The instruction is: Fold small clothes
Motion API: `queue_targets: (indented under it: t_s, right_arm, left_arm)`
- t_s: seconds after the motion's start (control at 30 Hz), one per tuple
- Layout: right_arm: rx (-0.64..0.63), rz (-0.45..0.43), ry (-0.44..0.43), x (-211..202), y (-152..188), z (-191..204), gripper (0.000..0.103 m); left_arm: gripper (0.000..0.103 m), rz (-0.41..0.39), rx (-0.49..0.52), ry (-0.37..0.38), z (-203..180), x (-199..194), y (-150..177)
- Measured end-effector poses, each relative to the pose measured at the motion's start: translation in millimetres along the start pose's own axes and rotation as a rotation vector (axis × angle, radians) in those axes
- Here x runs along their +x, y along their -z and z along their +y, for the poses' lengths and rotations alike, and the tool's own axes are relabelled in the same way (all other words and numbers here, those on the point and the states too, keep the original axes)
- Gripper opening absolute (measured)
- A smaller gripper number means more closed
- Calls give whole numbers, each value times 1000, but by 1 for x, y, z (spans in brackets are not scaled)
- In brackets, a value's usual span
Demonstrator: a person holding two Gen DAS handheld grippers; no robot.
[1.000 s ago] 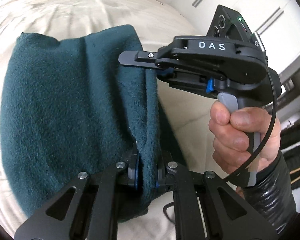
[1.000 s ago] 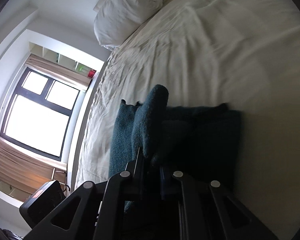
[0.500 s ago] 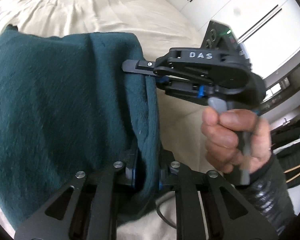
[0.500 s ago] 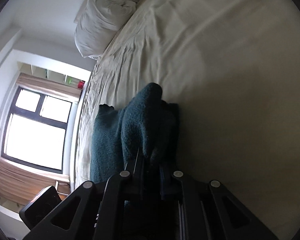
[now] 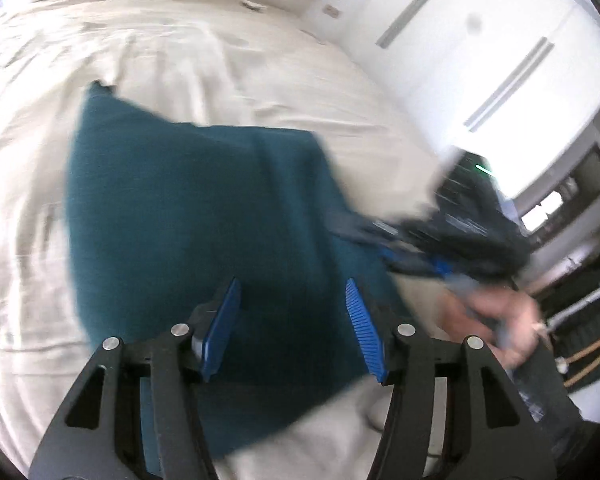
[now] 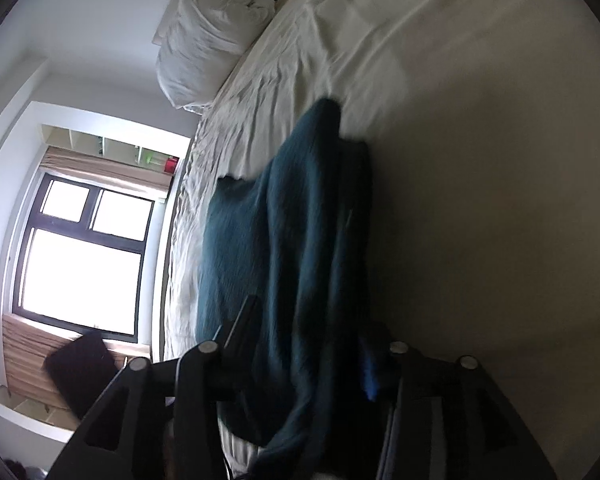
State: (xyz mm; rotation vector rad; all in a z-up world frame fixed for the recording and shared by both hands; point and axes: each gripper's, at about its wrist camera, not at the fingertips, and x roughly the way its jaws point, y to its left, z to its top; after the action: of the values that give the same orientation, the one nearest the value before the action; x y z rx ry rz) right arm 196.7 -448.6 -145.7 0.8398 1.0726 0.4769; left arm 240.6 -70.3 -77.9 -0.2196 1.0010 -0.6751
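Both tongs wide and holding nothing, left tongs [image 5: 292, 320] and right tongs [image 6: 312, 344] right over the cloth [image 5: 196, 216] lying flat on the bed [image 5: 180, 52], fold likely just dropped, next maybe smoothing or another fold.

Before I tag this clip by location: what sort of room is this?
Most likely a bedroom. The teal garment lies on a bed with a rumpled white sheet, a pillow sits at its head, and a window is beside it.
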Motion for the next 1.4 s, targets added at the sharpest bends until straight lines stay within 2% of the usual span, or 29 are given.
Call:
queue_targets:
  t_s: [0.13, 0.23, 0.27, 0.33, 0.4, 0.5, 0.6, 0.7, 0.77, 0.83, 0.9, 0.97, 1.0, 1.07, 1.17, 1.23, 1.3, 1.4]
  right_arm:
    - [-15, 2, 0, 5, 23, 3, 47]
    - [-7, 4, 12, 11, 26, 3, 31]
    - [5, 6, 12, 13, 26, 1, 23]
    - [20, 14, 9, 17, 23, 0, 18]
    - [16, 25, 16, 20, 23, 4, 15]
    - [-20, 41, -36, 24, 26, 22, 14]
    - [-61, 46, -49, 28, 24, 37, 14]
    - [-58, 56, 7, 32, 21, 21, 14]
    - [13, 56, 5, 26, 20, -3, 13]
    - [49, 48, -34, 17, 24, -19, 14]
    - [43, 33, -26, 5, 28, -22, 21]
    - [34, 13, -19, -6, 30, -21, 29]
    - [31, -6, -12, -13, 28, -19, 32]
    - [32, -51, -13, -23, 20, -18, 40]
    - [56, -81, -40, -22, 5, -14, 43]
    - [55, -68, -44, -14, -4, -14, 43]
    - [85, -55, -25, -1, -17, -18, 43]
    - [69, -64, -50, 6, -19, -10, 43]
  left_arm:
    - [53, 11, -14, 3, 24, 3, 6]
    - [49, 15, 3, -38, 24, 8, 7]
    - [43, 16, -3, -48, 26, 6, 9]
    - [33, 29, -19, -80, 29, 10, 20]
    - [33, 45, -29, -88, 35, 20, 34]
    - [33, 60, -16, -117, 40, 24, 41]
    - [33, 58, -23, -124, 43, 19, 50]
    - [33, 60, -30, -116, 48, 16, 52]
    - [33, 57, -38, -107, 50, 16, 52]
    - [33, 46, -44, -83, 46, 10, 51]
    - [33, 38, -49, -76, 40, -1, 48]
    - [34, -11, -22, -79, 30, -18, 41]
    - [36, -35, -3, -88, 27, -22, 34]
    - [49, -79, 35, -108, 20, -27, 19]
    - [49, -108, 109, -143, 15, -12, -16]
    - [49, -90, 111, -166, 21, 0, -29]
    - [49, -23, 99, -193, 31, 21, -45]
    - [48, -25, 87, -209, 50, 29, -46]
